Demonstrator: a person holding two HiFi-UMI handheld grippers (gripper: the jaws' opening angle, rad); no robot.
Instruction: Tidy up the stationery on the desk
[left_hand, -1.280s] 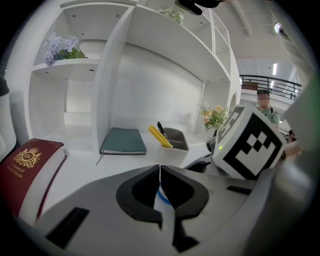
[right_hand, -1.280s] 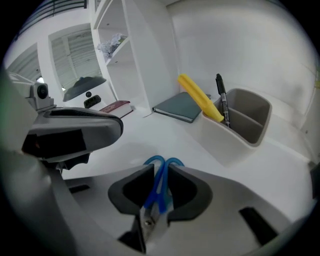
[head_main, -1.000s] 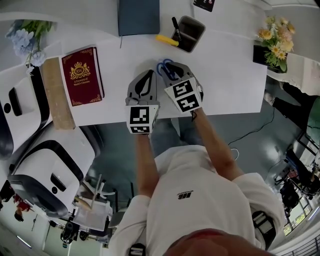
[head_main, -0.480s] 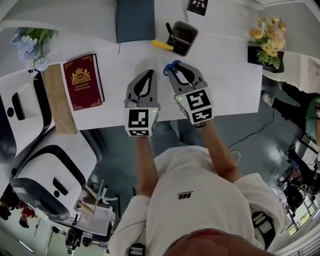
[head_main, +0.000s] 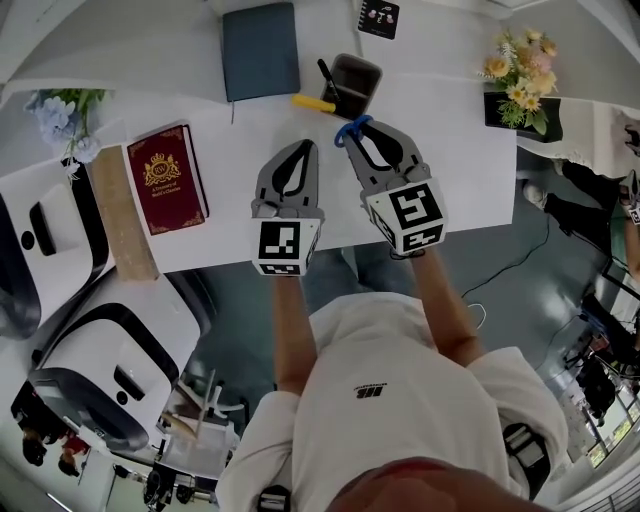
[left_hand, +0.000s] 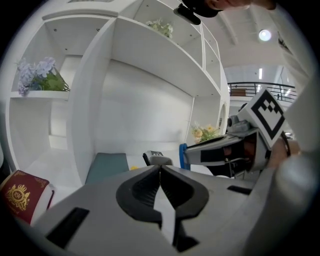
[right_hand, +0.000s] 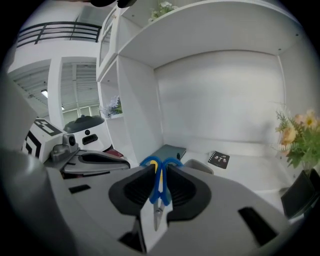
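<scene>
Blue-handled scissors are clamped between the jaws of my right gripper, handles forward and blades pointing back. In the head view the right gripper holds the scissors above the white desk, just short of a dark pen holder with a black pen in it. A yellow marker lies beside the holder. My left gripper hovers to the left, shut and empty; in its own view the left gripper has its jaws pressed together.
A red book and a wooden block lie at the desk's left. A teal notebook and a small black card sit at the back. Flower pots stand at far right and far left.
My right gripper has carried the scissors forward and a little right, closer to the pen holder. The left gripper has hardly moved.
</scene>
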